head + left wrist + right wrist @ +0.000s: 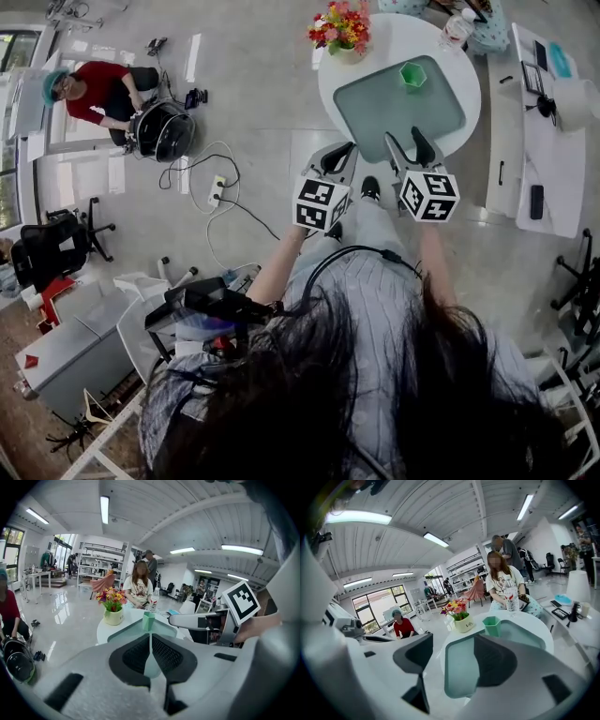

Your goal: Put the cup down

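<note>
Two grippers are hovering before the round bench (394,37). The left gripper (339,155) is keeping its jaws together, empty, and the right gripper (406,141) is holding its jaws wide, empty. Beyond them, the green cup (412,75) is standing upright on the teal mat (394,112), near a flowerpot (464,624) seemingly lettered "Life".

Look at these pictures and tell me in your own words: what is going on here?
A person holds a gripper in each hand near a round white table. The green cup stands upright on the mat on it, and neither gripper touches it. The right gripper is open and empty; the left gripper is shut on nothing. A pot of flowers and a bottle share the table. The cup looks already set down.
</note>
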`<state>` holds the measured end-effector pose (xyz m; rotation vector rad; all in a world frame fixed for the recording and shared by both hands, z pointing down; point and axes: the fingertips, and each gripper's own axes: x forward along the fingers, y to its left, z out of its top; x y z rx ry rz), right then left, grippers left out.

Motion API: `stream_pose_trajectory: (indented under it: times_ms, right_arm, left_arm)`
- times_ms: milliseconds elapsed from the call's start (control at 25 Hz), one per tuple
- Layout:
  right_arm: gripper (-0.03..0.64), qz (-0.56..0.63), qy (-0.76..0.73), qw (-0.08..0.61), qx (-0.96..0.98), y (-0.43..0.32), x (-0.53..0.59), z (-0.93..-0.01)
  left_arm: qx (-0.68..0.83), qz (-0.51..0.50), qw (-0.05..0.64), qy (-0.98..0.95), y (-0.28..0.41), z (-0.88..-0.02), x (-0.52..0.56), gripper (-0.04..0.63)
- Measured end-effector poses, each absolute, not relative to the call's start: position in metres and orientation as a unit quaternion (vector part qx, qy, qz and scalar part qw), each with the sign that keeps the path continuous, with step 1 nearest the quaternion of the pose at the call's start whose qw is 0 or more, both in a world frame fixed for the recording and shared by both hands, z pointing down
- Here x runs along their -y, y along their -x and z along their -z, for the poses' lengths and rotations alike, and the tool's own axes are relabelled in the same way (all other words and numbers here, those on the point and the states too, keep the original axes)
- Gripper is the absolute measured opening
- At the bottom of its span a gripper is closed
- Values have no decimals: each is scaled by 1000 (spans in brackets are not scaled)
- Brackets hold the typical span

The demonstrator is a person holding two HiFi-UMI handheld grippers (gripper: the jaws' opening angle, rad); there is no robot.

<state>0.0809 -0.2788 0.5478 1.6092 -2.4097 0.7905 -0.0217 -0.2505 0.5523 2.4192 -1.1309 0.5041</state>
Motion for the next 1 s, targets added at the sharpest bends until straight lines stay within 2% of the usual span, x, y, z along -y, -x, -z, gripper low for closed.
stream_pose_trajectory:
  times_ms: [400,760,1000]
  right_arm:
    - [258,-244,-555,51,793,-44,218,-523]
    - [145,-239,-566,26,789,0,146,-506]
    - [115,-240,-565,38,789,21,104,-503]
  left_arm:
    - [397,-161,190,-883,66,-529,204,26]
    - [379,-141,174,-898,98,-512,147,28]
    - [372,-133,183,-900,113,-511,114,27]
